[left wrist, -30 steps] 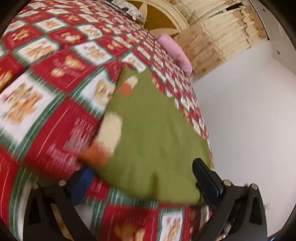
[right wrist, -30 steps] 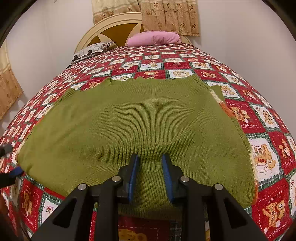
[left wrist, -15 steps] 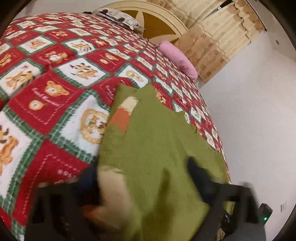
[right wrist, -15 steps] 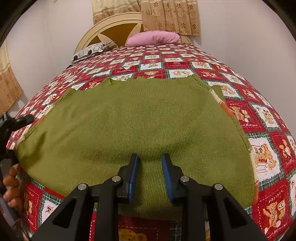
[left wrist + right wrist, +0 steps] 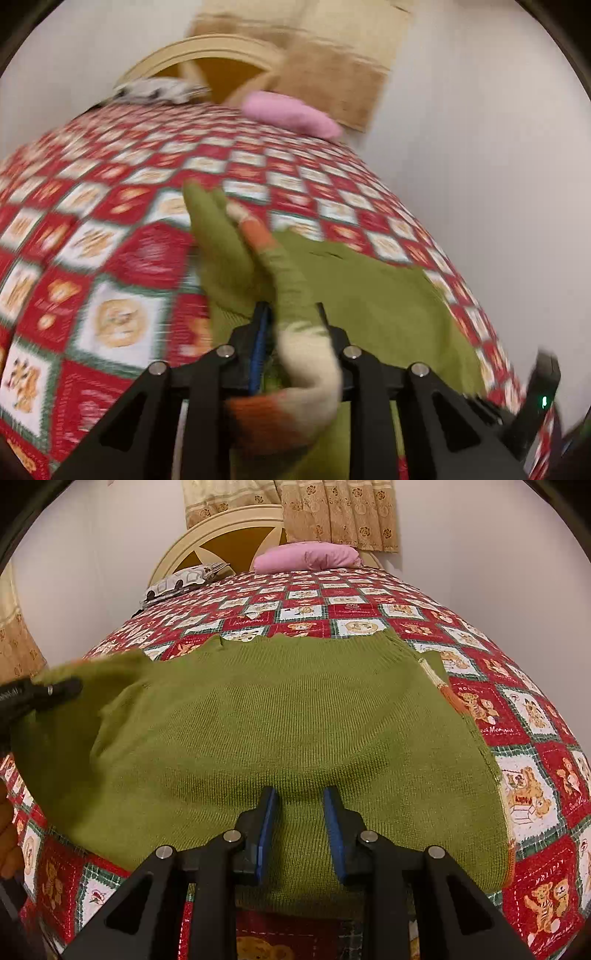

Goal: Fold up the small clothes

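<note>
While my left jaws (image 5: 291, 325) are closing on the sleeve cuff (image 5: 306, 354), my right jaws (image 5: 301, 812) are hovering, parted, over the green sweater's (image 5: 295, 720) near hem on the bed (image 5: 532, 720).

Left hand-held gripper (image 5: 291, 321) closing, sweater sleeve (image 5: 295, 295) now lifted.

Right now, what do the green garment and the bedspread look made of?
Green garment: knitted, probably wool or acrylic yarn; fine ribbed rows show, matte, with a cream and orange cuff. Bedspread: printed woven cloth, likely cotton; flat bear pictures in a red check, no sheen.
</note>
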Demonstrator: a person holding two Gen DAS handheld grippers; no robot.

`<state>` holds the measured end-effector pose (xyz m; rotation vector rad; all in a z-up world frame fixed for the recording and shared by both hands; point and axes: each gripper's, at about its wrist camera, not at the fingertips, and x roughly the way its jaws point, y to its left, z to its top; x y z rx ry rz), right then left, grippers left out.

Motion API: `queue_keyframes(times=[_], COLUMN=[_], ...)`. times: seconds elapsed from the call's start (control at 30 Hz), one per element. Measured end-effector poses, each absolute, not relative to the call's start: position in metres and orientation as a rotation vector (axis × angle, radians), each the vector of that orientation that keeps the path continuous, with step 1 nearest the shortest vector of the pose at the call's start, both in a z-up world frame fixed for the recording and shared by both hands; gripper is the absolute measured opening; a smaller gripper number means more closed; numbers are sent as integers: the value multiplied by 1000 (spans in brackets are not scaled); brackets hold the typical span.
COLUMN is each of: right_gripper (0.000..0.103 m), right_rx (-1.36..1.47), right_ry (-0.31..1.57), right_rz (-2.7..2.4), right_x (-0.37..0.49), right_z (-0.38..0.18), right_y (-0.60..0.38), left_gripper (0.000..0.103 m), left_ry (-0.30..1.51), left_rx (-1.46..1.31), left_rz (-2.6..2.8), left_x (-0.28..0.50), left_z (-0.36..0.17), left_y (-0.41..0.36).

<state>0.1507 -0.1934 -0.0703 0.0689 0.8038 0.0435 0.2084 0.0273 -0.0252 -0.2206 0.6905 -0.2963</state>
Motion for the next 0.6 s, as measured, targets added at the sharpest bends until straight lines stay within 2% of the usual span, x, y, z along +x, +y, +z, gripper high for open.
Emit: queue_keyframes(times=[0.2,0.43,0.53,0.57,0.6], right_gripper=[28,28,28,28,40], right_rx=[75,76,137,157,185], right_ry=[802,800,731,709,693], right_rz=[45,40,106,128,159], right_x=[149,148,145,148,158], right_z=[-70,-69,-48,-39,-27], right_y=[-193,-194,-195,-194,-192], left_gripper=[23,23,24,24,24], left_ry=[789,762,754,752,750], left_rx=[-89,-131,-128,-130,-135], left_rz=[-353,-359,-358,-359,-361], left_x=[209,206,205,205,206], left_z=[-68,-66,-68,-69,-69], left_y=[-23,-14,-20,-20,-20])
